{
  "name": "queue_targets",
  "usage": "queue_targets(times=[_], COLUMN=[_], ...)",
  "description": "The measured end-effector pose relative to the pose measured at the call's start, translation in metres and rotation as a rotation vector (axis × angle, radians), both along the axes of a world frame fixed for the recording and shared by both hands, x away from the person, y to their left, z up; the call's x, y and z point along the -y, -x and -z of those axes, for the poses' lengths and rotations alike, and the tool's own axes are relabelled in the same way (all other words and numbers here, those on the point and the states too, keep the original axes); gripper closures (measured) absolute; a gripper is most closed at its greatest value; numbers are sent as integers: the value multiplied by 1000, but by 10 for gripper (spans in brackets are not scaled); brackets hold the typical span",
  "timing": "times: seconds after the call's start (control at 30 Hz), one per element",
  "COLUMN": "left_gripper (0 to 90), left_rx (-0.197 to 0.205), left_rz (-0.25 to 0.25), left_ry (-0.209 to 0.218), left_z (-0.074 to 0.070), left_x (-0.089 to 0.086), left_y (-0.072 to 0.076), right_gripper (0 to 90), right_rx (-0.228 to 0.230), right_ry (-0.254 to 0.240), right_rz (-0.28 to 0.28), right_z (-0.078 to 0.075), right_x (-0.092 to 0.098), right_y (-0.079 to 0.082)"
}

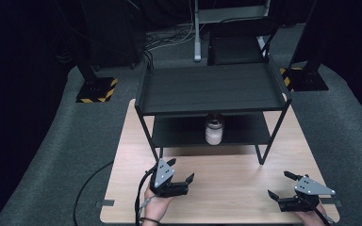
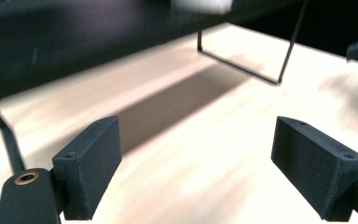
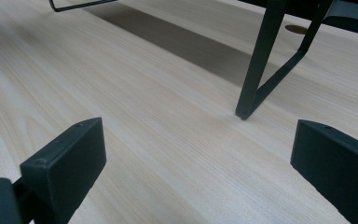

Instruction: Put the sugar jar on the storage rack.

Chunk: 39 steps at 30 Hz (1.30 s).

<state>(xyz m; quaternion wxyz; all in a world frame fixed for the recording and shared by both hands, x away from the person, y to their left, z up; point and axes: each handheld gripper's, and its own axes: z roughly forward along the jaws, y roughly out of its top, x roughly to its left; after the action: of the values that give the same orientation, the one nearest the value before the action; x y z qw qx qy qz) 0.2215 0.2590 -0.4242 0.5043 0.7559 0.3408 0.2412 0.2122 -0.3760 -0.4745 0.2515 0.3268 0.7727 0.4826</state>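
Left gripper [image 1: 183, 181]: your jaws wide, empty, low over the surface [image 1: 226, 188]; right gripper [image 1: 283, 184]: likewise wide, empty; jar [image 1: 214, 129]: upright on the rack's [image 1: 212, 89] lower shelf, well apart; risk, judged: reaching under, you strike the top shelf or topple it.

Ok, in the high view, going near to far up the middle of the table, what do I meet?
Bare wooden table → white jar on the rack's lower shelf → the rack's top shelf → floor cables.
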Motion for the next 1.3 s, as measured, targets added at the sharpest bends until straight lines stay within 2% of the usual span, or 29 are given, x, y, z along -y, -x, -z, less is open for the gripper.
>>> queue_targets(times=[0.07,0.17,0.27,0.3,0.37,0.47,0.6,0.73,1.07,1.1,1.13,1.17,1.3], left_gripper=[159,159,159,159,159,155,152,147,106,106,82,72,51], left_rx=[-11,-45,-65,-65,-69,-69,-53,-69,-83,-85,-87,-85,-90], left_rz=[-14,-45,-61,-61,-57,-66,-91,-97,-95,-89,-92,-92,-96], left_ry=[-15,-11,-11,-11,-37,-84,-87,-99,-92,-82,-46,-30,-13], left_z=[6,20,25,25,27,23,25,26,26,27,29,30,32], left_x=[-7,-23,-32,-32,-37,-37,-39,-38,-37,-38,-41,-42,-43], left_y=[7,15,19,19,26,30,35,30,29,28,28,28,27], right_gripper=[21,21,21,21,22,21,22,22,23,23,23,24,24], right_rx=[0,-2,-3,-3,-2,2,-1,5,3,4,3,4,2], right_ry=[2,5,8,8,8,7,17,19,29,30,33,34,33], right_rz=[0,1,1,1,3,6,2,0,-2,-2,-3,-3,-2], right_z=[0,0,0,0,0,0,-1,-1,-2,-1,-2,-2,-2], right_x=[0,-1,-2,-2,-1,-1,-2,-3,-4,-5,-5,-5,-5], right_y=[0,0,0,0,0,1,0,1,0,0,0,0,0])
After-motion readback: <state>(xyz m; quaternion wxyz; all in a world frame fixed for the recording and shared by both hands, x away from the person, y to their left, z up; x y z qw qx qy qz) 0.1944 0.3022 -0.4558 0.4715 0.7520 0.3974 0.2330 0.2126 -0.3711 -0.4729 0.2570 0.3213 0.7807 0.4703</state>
